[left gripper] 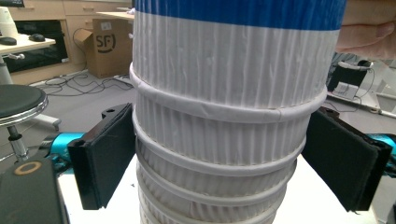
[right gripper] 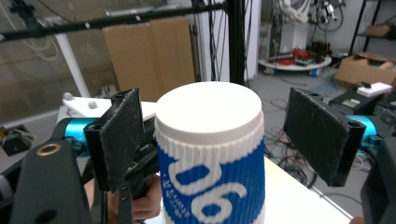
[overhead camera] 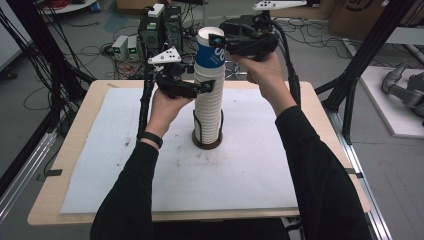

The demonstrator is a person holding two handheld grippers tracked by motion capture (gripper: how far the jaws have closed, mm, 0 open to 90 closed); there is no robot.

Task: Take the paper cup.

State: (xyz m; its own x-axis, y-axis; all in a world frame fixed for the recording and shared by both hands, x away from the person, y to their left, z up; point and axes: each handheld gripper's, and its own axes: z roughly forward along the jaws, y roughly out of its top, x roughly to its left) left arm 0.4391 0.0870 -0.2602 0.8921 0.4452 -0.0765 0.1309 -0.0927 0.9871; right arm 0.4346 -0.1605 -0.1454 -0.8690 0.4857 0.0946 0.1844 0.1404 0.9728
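1. High view: a tall stack of paper cups (overhead camera: 208, 107) stands upside down in a round brown holder (overhead camera: 206, 142) in the middle of the bench (overhead camera: 80, 165). The holder keeps the stack from falling over.
2. The top cup (overhead camera: 209, 50) is blue and white, and its flat bottom faces up.
3. The left gripper (overhead camera: 202, 88) sits around the white cups just under the blue one. In the left gripper view, its black pads (left gripper: 109, 151) touch both sides of the stack. I think it holds the stack steady so that one cup alone comes off.
4. The right gripper (overhead camera: 221, 41) is up by the blue cup. In the right gripper view, its jaws are open on each side of that cup with a gap, so it grips nothing.
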